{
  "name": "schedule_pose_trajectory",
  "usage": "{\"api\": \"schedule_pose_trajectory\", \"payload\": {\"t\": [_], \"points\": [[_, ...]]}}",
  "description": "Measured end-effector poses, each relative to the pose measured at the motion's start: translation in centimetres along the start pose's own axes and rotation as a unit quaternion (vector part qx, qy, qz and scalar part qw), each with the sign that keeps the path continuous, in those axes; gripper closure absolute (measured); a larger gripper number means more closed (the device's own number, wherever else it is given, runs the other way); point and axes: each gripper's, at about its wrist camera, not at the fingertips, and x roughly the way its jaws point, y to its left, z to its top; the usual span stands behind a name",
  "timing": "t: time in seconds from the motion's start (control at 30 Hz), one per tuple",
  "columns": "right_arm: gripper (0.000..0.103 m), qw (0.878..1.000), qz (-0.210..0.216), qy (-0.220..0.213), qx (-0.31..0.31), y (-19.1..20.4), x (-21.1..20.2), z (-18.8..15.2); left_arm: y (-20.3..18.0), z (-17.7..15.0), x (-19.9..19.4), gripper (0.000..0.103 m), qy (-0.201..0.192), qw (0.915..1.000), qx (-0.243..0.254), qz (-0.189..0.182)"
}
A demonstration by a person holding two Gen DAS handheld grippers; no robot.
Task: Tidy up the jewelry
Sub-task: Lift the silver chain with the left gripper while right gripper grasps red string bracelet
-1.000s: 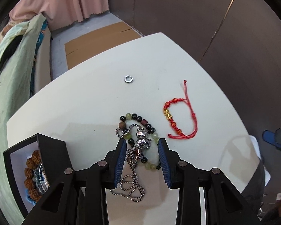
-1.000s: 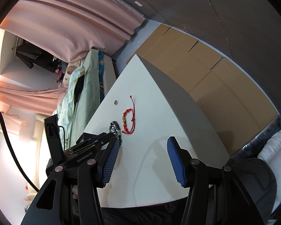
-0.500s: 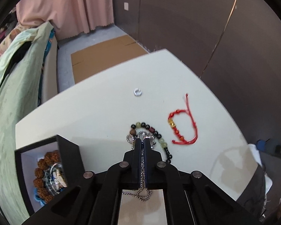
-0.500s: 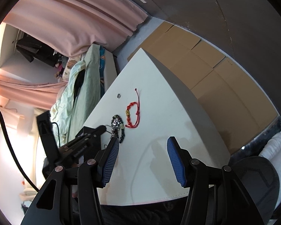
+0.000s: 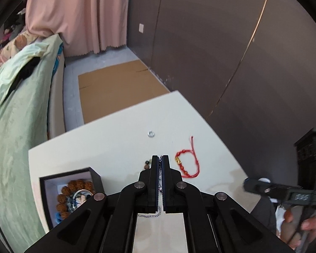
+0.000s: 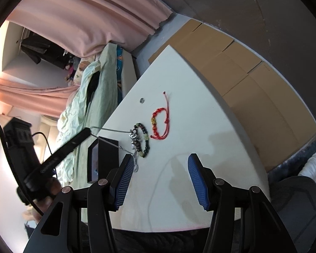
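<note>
Silver chain [image 5: 160, 186] mostly hidden between left gripper [image 5: 160, 158]

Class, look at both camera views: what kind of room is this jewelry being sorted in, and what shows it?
Probably a bedroom at home. A bed with a pale green quilt stands beside the white table, pink curtains hang to the floor, and soft toys sit by the pillows.

white table [image 5: 120, 139] holds black jewelry box [image 5: 73, 175], silver ring [image 5: 151, 134], red cord bracelet [image 5: 188, 164], beaded bracelet [image 6: 144, 140]

left tongs [image 5: 160, 158] closed on chain necklace [image 6: 115, 131], lifted
</note>
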Motion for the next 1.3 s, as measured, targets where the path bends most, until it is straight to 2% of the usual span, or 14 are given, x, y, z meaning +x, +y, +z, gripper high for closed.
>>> {"api": "schedule_pose_trajectory", "payload": {"t": [0.3, 0.67, 0.83, 0.97, 1.07, 1.1, 1.13, 1.27, 1.3], "points": [[0.049, 1.0, -0.005, 0.015, -0.009, 1.2, 2.2, 0.7, -0.4, 2.0, -5.7, 0.102, -0.06, 0.9981, 0.011, -0.004], [0.049, 0.993, -0.089, 0.022, -0.067, 3.3, 5.1, 3.7, -1.4, 5.4, -13.8, 0.103, -0.145, 0.9889, 0.035, 0.0], [0.063, 0.986, -0.128, 0.044, -0.098, 3.8, 6.9, 4.6, -1.5, 6.5, -16.1, 0.103, -0.169, 0.9847, 0.043, 0.01], [0.07, 0.976, -0.171, 0.056, -0.122, 4.0, 8.4, 4.8, -1.0, 6.8, -15.6, 0.103, -0.152, 0.9875, 0.039, 0.014], [0.082, 0.966, -0.2, 0.06, -0.151, 4.3, 9.1, 4.6, -0.5, 6.4, -14.0, 0.103, -0.131, 0.9908, 0.029, 0.019], [0.091, 0.961, -0.213, 0.06, -0.165, 4.6, 9.1, 4.4, -0.6, 6.2, -13.4, 0.103, -0.121, 0.9921, 0.028, 0.019], [0.097, 0.961, -0.209, 0.067, -0.168, 4.5, 9.3, 4.4, -0.5, 6.0, -12.5, 0.103, -0.106, 0.9939, 0.025, 0.018], [0.098, 0.966, -0.197, 0.063, -0.157, 3.7, 8.1, 4.2, 0.1, 5.0, -8.9, 0.097, -0.054, 0.9983, 0.012, 0.021], [0.098, 0.968, -0.19, 0.061, -0.152, 3.5, 7.7, 4.1, 0.3, 4.7, -8.0, 0.089, -0.043, 0.9989, 0.008, 0.018]]}}
